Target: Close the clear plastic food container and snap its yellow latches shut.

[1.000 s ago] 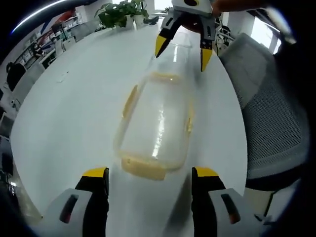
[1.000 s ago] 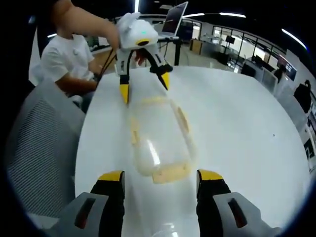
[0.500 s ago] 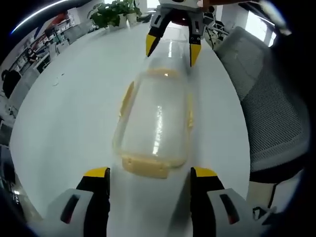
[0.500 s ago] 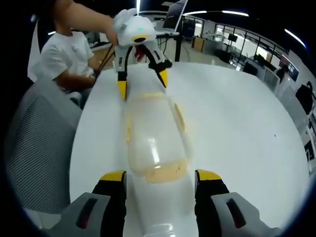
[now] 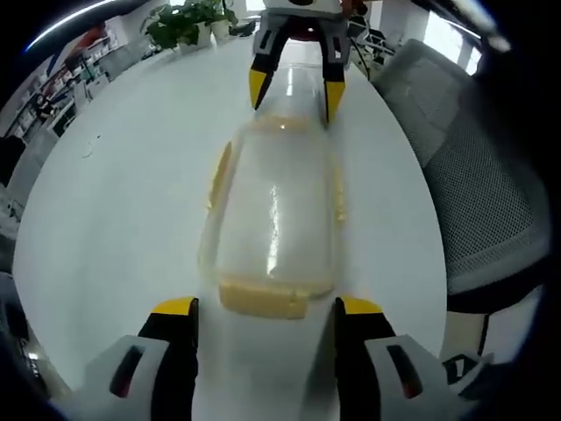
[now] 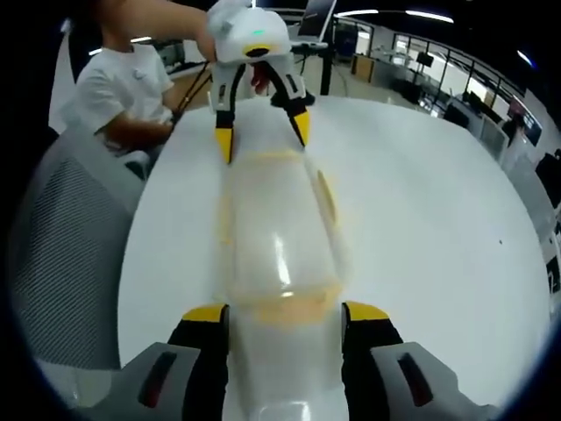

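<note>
A clear plastic container (image 5: 273, 219) with its lid resting on top lies lengthwise on the white table (image 5: 114, 210). Yellow latches run along its sides (image 5: 217, 175) and ends (image 5: 263, 300). My left gripper (image 5: 267, 309) is open, its jaws on either side of the near end latch. My right gripper (image 5: 294, 88) is open at the far end, straddling that end. In the right gripper view the container (image 6: 280, 237) stretches away from my right gripper (image 6: 287, 314), and the left gripper (image 6: 263, 136) stands open over the opposite end. Whether the latches are snapped is unclear.
A grey mesh chair (image 5: 478, 175) stands close beside the table edge (image 6: 61, 246). A person in a white shirt (image 6: 123, 88) sits behind the left gripper. A potted plant (image 5: 180, 22) and a laptop (image 6: 317, 31) are at the table's far parts.
Both grippers have moved closer to the container from opposite ends; each end latch now sits between or just at the open jaws. The container itself has stayed put.
</note>
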Demonstrator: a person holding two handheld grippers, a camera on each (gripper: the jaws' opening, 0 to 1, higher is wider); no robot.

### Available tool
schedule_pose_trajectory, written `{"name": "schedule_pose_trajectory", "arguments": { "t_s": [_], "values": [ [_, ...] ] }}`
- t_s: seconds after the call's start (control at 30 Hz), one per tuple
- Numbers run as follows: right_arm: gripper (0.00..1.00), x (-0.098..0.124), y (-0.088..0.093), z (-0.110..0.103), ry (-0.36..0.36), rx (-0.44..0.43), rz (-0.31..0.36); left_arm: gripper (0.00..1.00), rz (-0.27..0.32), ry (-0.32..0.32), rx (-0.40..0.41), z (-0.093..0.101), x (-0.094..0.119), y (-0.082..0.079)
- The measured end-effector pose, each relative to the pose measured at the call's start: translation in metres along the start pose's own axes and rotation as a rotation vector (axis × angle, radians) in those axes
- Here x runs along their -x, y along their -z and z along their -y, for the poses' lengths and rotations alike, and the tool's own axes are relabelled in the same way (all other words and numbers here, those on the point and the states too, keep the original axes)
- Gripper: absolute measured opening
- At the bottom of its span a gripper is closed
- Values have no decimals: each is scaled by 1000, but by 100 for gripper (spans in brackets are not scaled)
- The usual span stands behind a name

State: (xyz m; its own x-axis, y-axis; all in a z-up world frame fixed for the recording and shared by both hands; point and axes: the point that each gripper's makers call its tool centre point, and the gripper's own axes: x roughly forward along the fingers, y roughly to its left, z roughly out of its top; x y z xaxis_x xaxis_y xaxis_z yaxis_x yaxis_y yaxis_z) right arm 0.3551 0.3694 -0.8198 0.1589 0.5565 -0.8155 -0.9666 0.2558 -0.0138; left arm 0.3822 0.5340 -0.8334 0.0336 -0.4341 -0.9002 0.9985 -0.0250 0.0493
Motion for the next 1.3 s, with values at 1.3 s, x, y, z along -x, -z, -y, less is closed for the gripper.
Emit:
{"name": "schedule_pose_trajectory", "arguments": {
  "t_s": [1.3],
  "values": [
    [39, -16, 10, -2, -49, 46, -79, 39, 11, 77, -69, 4, -6, -4]
  ]
}}
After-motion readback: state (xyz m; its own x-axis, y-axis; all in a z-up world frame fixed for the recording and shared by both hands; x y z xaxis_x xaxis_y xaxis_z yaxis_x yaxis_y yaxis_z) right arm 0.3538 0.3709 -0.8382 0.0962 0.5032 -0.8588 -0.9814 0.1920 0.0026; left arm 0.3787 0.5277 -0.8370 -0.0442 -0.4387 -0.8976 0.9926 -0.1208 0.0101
